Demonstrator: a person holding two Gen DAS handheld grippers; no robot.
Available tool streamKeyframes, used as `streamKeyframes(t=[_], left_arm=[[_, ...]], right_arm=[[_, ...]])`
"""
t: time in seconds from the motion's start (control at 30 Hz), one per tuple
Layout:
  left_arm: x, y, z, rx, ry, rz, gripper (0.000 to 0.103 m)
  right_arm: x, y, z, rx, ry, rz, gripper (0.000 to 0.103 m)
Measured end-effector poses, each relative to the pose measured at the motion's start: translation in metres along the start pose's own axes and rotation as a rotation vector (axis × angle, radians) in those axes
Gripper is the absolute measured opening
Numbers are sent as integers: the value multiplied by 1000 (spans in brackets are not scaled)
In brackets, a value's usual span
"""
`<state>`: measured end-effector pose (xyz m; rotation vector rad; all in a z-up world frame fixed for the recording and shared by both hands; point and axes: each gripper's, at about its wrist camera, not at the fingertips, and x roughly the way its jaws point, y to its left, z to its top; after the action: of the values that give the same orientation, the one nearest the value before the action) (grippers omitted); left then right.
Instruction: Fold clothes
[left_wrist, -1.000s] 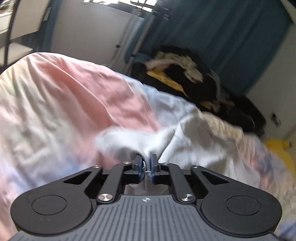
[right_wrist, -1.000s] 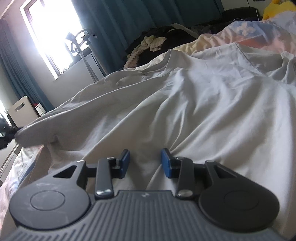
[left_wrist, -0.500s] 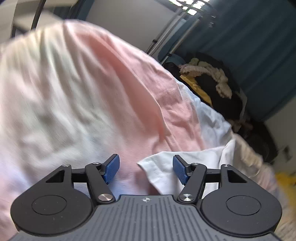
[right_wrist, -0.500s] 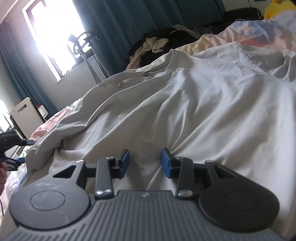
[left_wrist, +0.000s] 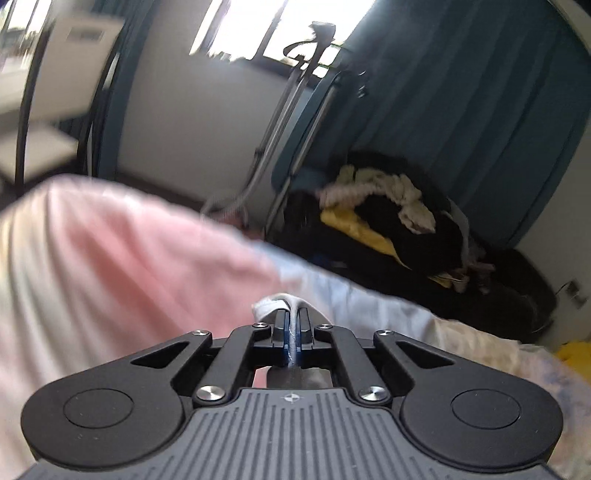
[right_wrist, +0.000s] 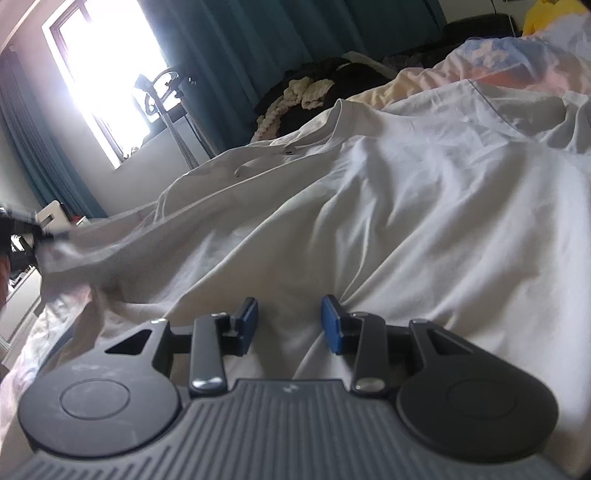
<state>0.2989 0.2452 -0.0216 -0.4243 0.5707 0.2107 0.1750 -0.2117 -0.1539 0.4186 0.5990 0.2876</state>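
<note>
A white shirt (right_wrist: 406, 206) lies spread and wrinkled over the bed. My right gripper (right_wrist: 290, 321) rests low on it, open, with a fold of the cloth between its blue pads. My left gripper (left_wrist: 293, 319) is shut on a thin edge of the white shirt (left_wrist: 273, 304), lifted above the pink bedding. In the right wrist view the left gripper (right_wrist: 22, 236) shows blurred at the far left, holding the shirt's sleeve end.
Pastel pink and blue bedding (left_wrist: 110, 258) covers the bed. A pile of dark, yellow and cream clothes (left_wrist: 391, 221) sits beyond it by teal curtains (left_wrist: 461, 110). A garment steamer stand (right_wrist: 166, 99) is at the bright window. A chair (left_wrist: 44, 122) stands at left.
My left gripper, open half a second ago, has shut on the shirt's edge and lifted it. In the right wrist view the sleeve is stretched leftward. My right gripper has stayed put.
</note>
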Motion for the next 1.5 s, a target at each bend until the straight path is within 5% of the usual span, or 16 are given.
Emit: streamKeyframes(t=[0.27,0.5,0.53,0.63,0.77,1.07,1.33,1.5], left_arm=[[77,-31,15,206,-8,170,4],[91,-14,-17,235,13,145,7],[85,-13,-16,235,26,140,13],[60,-13,-13,244,53,132,55],[-5,-13,-22,303,66,52,57],[-165,19,-107,395,387,-168,57],[-193,28,-173,552,632,-281,57],[-202,37,-179,579,772,-364,57]], right_arm=[[4,-3,-2,-4,-11,2,40],[3,-2,-1,-1,-11,8,40],[3,-2,-1,-1,-10,9,40],[1,-1,0,0,-7,12,40],[0,-1,2,1,-3,17,40],[-36,17,26,-25,-32,51,41],[-131,21,46,16,-115,75,41],[-187,14,47,35,-160,79,46]])
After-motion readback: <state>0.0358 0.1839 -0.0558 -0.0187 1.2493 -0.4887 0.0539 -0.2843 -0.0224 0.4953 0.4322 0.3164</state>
